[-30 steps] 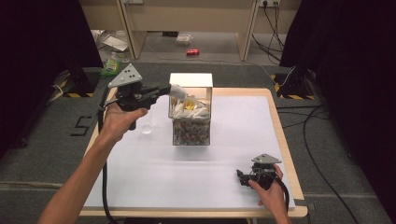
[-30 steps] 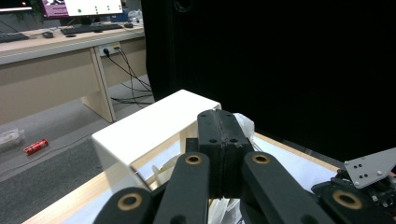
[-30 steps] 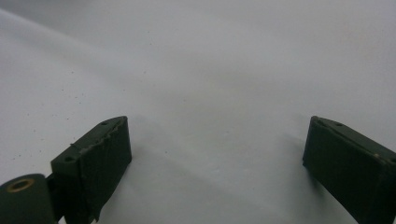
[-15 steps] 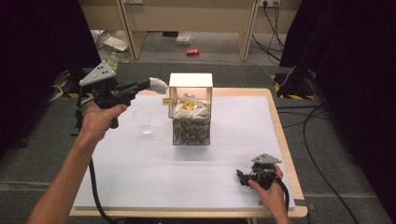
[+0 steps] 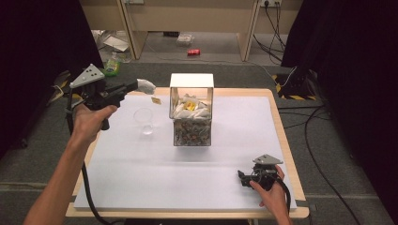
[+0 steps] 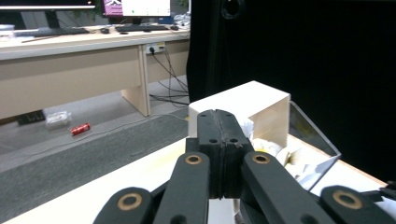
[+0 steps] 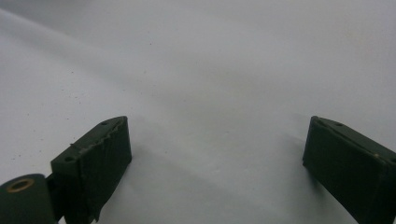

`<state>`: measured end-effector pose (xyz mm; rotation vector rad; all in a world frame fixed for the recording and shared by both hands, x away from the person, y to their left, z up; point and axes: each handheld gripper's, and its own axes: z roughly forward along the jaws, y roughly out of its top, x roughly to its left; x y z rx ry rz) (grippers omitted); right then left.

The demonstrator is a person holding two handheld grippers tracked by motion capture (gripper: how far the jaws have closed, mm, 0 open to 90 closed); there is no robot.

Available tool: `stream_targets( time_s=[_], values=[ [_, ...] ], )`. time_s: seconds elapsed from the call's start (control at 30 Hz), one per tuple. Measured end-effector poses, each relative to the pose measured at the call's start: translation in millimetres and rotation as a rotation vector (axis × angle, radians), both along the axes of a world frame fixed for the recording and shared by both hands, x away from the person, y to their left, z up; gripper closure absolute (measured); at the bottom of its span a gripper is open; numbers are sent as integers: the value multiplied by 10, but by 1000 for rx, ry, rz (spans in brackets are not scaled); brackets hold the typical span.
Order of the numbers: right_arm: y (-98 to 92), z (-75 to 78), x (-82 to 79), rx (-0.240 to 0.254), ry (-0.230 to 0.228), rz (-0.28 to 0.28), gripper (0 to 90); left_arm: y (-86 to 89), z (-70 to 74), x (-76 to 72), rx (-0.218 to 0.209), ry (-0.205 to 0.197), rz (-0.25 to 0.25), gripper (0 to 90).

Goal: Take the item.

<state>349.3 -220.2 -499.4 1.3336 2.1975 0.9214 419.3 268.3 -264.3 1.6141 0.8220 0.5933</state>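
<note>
Since a second ago the left gripper (image 5: 136, 86) has swung out from the clear box (image 5: 191, 110) toward the table's (image 5: 141, 187) back-left edge, jaws pinched together on a small white tea-bag-looking packet (image 5: 146, 86), its yellow tag (image 5: 156, 100) dangling just below. That packet looks super light, soft and tearable, so I'd say the corner pinch is plenty. An empty clear cup (image 5: 144, 121) sits near below, probably tippy. Right gripper (image 5: 246, 178) rests on the white mat with jaws wide apart, well clear; loads of open room mid-table.
</note>
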Motion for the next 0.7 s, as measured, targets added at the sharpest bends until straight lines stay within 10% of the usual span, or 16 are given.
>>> stream_targets(
  time_s=[0.7],
  values=[
    [0,0,0,0,0,0,84,218,-437,232,3,54,115,893]
  ],
)
